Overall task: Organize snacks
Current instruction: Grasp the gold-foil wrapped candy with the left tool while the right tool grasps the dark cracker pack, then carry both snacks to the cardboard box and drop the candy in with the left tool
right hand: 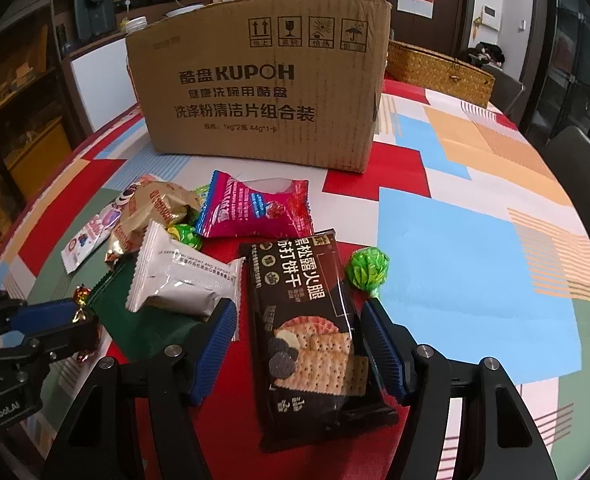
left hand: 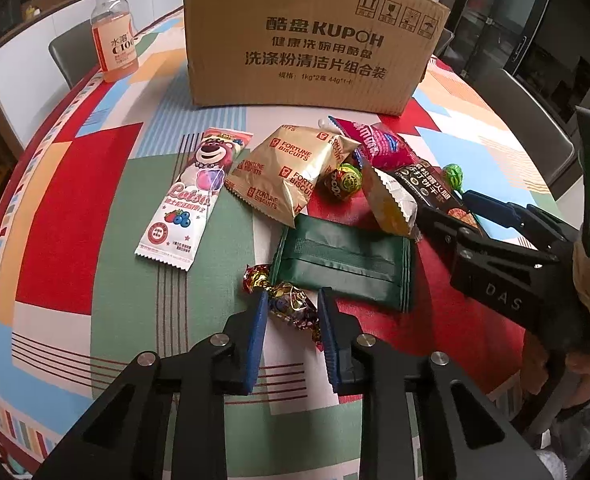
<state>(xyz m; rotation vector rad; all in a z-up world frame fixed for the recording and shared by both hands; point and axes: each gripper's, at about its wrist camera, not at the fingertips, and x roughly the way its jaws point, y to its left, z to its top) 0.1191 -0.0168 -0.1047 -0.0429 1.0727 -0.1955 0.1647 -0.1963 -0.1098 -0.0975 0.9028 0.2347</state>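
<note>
Working in front of the cardboard box [right hand: 261, 92], the biggest thing on the patterned tablecloth [right hand: 475, 248], we are gathering the snacks heaped just short of its near wall, presumably because the box is where they are meant to go. Nearest the box are lying the pink packet [right hand: 255, 210] and the gold biscuit bag [left hand: 285, 170], with the long bear-printed packet [left hand: 193, 196] off to the box's left side and the drink bottle [left hand: 113, 36] standing beside that same left corner. Further from the box, we are straddling the black cracker packet [right hand: 305, 320] with the right gripper [right hand: 297, 344]; its blue pads are flanking the packet's long edges, though whether they are pressing yet we cannot tell. A green flat pouch [left hand: 343, 262] is lying under the white-backed packet [right hand: 183, 280]. Farthest from the box, we are clenching the left gripper [left hand: 291, 322] on the foil-wrapped candy [left hand: 291, 304], taking it across its fat middle since the twisted ends would slip. Two small green-wrapped sweets [right hand: 367, 270] are waiting between packets.
</note>
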